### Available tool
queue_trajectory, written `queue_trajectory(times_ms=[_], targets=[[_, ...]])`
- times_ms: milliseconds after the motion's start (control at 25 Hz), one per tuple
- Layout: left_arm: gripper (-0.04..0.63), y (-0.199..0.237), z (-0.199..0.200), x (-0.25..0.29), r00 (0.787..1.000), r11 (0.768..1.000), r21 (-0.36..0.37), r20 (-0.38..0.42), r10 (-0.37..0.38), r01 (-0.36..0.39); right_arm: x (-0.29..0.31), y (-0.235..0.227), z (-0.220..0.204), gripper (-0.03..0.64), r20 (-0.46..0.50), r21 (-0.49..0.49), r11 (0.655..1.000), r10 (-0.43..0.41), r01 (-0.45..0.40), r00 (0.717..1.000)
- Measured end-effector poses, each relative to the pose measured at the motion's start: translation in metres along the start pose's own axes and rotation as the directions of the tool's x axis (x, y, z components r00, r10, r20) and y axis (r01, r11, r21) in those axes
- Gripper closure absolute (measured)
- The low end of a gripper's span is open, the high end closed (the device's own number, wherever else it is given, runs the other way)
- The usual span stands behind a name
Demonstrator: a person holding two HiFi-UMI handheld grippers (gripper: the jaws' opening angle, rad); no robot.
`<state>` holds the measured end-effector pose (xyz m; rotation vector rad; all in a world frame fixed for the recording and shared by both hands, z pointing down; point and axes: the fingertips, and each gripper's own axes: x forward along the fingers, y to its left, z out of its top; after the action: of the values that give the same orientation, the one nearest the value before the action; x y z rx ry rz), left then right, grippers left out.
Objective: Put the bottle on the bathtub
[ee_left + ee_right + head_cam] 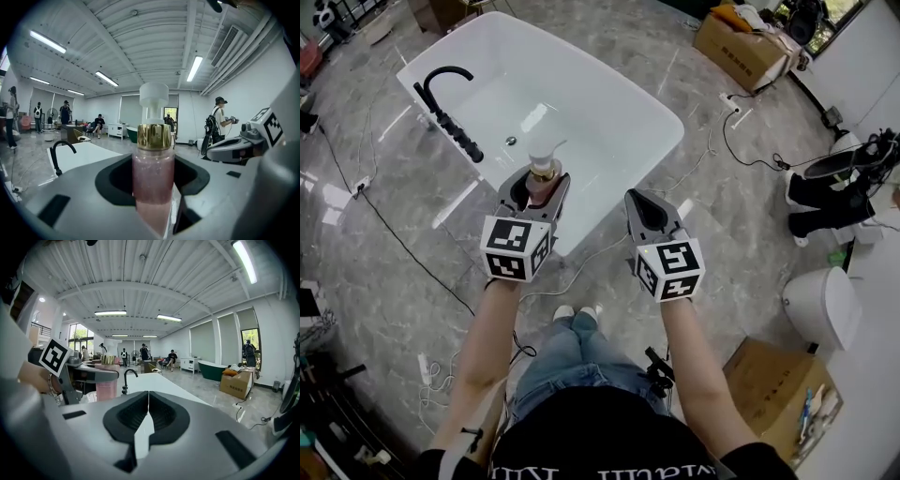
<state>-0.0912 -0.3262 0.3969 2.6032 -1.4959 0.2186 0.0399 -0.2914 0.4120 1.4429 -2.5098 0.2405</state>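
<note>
My left gripper (pixel 538 192) has its jaws pinching the pink pump bottle (pixel 152 159) upright over the near rim of the bathtub (pixel 609 103), ready for setting down, while my right gripper (pixel 652 214) idles, jaws pressed together.

The bottle (pixel 153 178) is glittery pink with a gold collar (pixel 153 136) and white pump (pixel 153 96), the bathtub (pixel 614 117) white, its tap (pixel 442 101) black, the floor (pixel 403 248) veined grey.
</note>
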Motion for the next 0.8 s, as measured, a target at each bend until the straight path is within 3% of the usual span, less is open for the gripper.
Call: queue_trajectory(times_ms=[360, 800], targets=[[0.379, -0.010, -0.077, 0.025, 0.986, 0.996, -0.026, -0.143, -0.090, 0.087, 0.000, -0.002, -0.057, 0.600, -0.108, 0.061, 0.998, -0.027, 0.034, 0.994], [0.379, -0.031, -0.178, 0.040, 0.943, 0.988, -0.045, -0.294, -0.157, 0.150, 0.000, -0.011, -0.103, 0.600, -0.192, 0.104, 0.994, -0.024, 0.044, 0.981]])
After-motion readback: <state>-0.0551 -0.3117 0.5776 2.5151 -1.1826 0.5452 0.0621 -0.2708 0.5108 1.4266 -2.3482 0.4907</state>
